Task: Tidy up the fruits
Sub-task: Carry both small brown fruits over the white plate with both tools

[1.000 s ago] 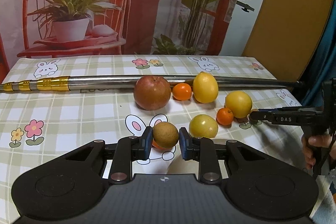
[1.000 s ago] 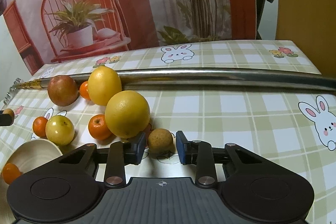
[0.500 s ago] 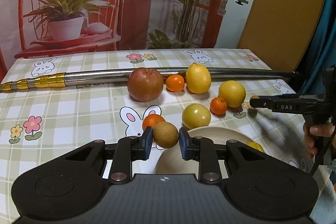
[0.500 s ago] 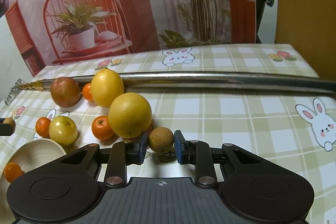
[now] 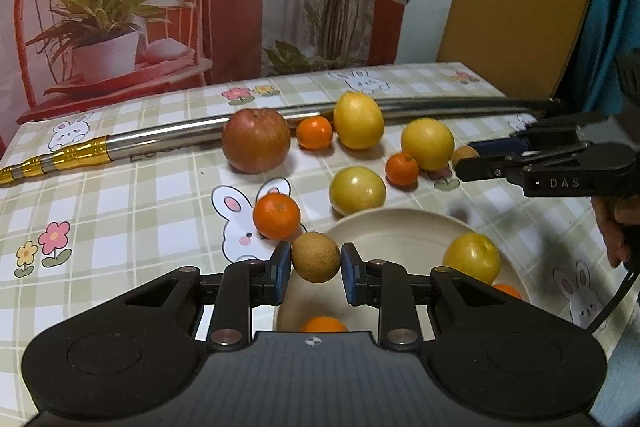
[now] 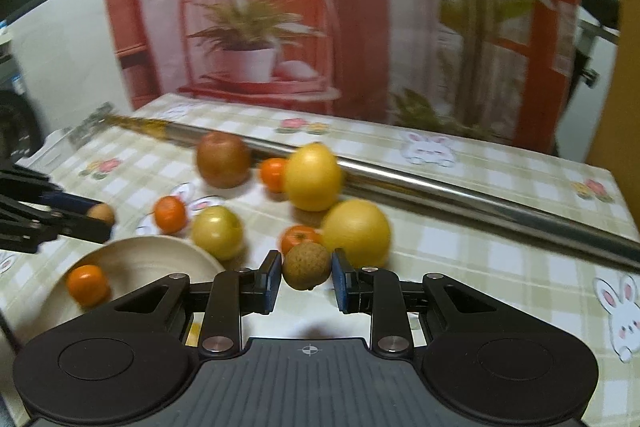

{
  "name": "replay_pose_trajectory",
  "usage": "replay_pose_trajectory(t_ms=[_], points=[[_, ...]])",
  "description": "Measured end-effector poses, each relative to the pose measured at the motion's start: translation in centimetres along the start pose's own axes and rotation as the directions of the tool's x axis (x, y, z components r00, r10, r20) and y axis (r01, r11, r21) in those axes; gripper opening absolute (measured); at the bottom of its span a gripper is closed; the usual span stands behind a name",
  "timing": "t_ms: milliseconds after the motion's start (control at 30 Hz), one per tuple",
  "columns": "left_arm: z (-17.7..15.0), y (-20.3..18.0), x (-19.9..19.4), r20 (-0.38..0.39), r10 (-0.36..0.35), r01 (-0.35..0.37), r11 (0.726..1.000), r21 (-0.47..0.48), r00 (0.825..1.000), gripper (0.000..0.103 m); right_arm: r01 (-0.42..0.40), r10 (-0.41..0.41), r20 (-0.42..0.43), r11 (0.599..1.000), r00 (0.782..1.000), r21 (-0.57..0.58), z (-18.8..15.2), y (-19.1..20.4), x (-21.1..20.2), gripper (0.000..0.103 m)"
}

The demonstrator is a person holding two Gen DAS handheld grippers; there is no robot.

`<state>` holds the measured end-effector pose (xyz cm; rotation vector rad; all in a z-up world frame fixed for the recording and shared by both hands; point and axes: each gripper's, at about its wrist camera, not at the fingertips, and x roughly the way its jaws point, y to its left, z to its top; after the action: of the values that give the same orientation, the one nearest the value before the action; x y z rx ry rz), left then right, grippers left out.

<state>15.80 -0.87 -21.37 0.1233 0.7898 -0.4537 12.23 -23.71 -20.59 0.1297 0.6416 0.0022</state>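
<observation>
Each gripper, left gripper (image 5: 316, 269) and right gripper (image 6: 306, 277), squeezes a small brown fruit (image 5: 315, 257). The bowl (image 5: 400, 227) just ahead holds three fruits; seven wait beyond it on the table (image 5: 120, 195).

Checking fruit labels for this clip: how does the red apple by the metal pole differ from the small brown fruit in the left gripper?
The red apple is reddish-brown and smooth; the small brown fruit is tan and rough-skinned. The apple is clearly larger. The apple rests on the tablecloth by the metal pole, untouched; the brown fruit is clamped in the left gripper near the rim of the bowl. Both are roundish.
</observation>
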Motion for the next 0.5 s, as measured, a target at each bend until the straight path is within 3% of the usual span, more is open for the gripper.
replay_pose_trajectory(t_ms=[200,500], points=[[-0.2,-0.1,0.9,-0.048,-0.012,0.013,1.0,0.019,0.999,0.029,-0.128,0.126,-0.078,0.991,0.989,-0.027,1.3,2.1,0.7,0.025],[0.1,-0.3,1.7,-0.08,-0.027,0.028,0.999,0.023,0.996,0.029,-0.187,0.178,-0.177,0.982,0.968,-0.036,1.9,3.9,2.1,0.025]])
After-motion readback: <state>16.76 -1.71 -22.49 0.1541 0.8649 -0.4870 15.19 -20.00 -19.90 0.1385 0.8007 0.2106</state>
